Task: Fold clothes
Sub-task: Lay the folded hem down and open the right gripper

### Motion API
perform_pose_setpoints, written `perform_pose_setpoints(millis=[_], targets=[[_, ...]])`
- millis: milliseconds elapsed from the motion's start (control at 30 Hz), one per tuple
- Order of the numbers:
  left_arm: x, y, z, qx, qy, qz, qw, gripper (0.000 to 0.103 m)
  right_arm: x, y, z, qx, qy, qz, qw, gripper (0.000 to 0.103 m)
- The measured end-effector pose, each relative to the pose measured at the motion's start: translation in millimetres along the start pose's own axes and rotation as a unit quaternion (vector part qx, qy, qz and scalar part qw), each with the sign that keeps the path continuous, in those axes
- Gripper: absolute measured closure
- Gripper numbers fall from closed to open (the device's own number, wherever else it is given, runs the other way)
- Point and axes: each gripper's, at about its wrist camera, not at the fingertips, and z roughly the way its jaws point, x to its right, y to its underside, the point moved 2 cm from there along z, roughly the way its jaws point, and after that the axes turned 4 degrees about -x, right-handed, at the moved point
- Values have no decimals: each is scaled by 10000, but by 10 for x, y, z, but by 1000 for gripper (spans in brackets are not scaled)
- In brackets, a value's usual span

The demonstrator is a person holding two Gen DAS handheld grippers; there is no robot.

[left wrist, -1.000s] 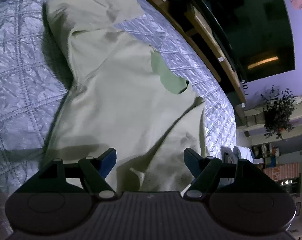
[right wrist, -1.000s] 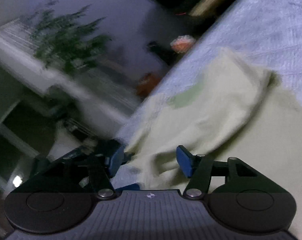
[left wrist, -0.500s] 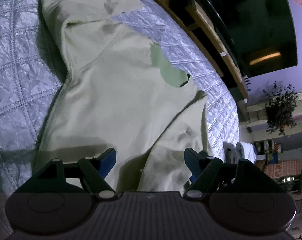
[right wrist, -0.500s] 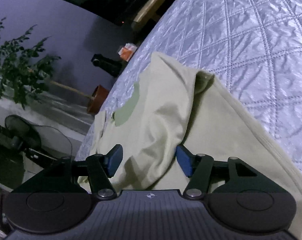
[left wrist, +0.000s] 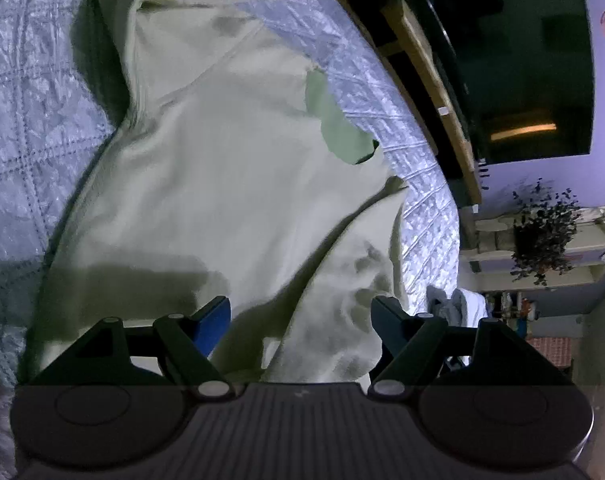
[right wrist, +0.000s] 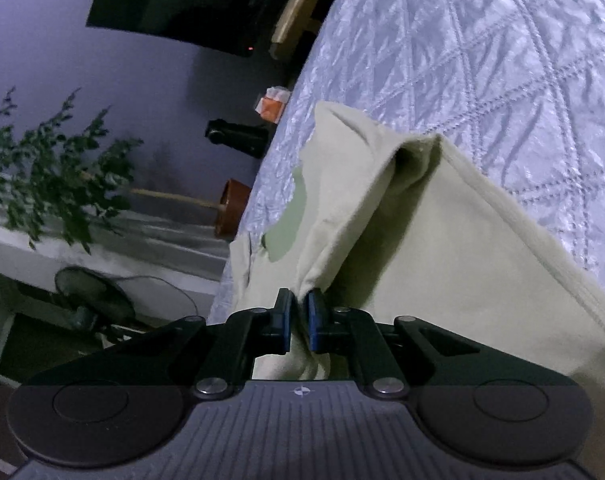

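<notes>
Your right gripper had its blue pads pressed together on a gathered fold of the pale yellow-green long-sleeved cotton top, which rose from the pinch and draped away to the right over the silvery quilted bedspread. Your left gripper was spread wide, holding nothing, poised just above the same top, whose folded-over sleeve lay between and beyond its fingers. The garment lay spread across the bedspread, its neckline toward the bed's edge.
</notes>
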Motion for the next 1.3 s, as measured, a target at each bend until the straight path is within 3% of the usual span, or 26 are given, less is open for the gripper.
perform_pose_setpoints(millis=[200, 500, 833, 933, 1067, 1100, 1167, 1200, 1300], targets=[[-38, -5, 83, -111, 229, -254, 9994, 29, 53, -16, -18, -8, -112, 174, 9998, 92], [112, 66, 260, -389, 485, -153, 9979, 29, 113, 2, -40, -78, -180, 217, 9996, 92], [68, 32, 173, -165, 315, -222, 9991, 30, 154, 126, 8, -435, 147, 89, 9989, 81], [69, 31, 181, -199, 310, -204, 9991, 30, 78, 242, 129, -790, 151, -214, 9965, 68], [88, 38, 181, -254, 321, -122, 9991, 30, -54, 320, 222, -905, 340, -723, 9927, 68], [83, 35, 170, -243, 324, -128, 9991, 30, -77, 329, 229, -907, 386, -810, 9918, 68], [67, 26, 143, -217, 328, -151, 9991, 29, -99, 345, 221, -915, 426, -908, 9907, 78], [56, 22, 126, -202, 322, -167, 9991, 29, -109, 351, 212, -926, 355, -906, 9909, 98], [21, 22, 83, -183, 299, -195, 9992, 29, -142, 358, 178, -939, 149, -897, 9914, 100]])
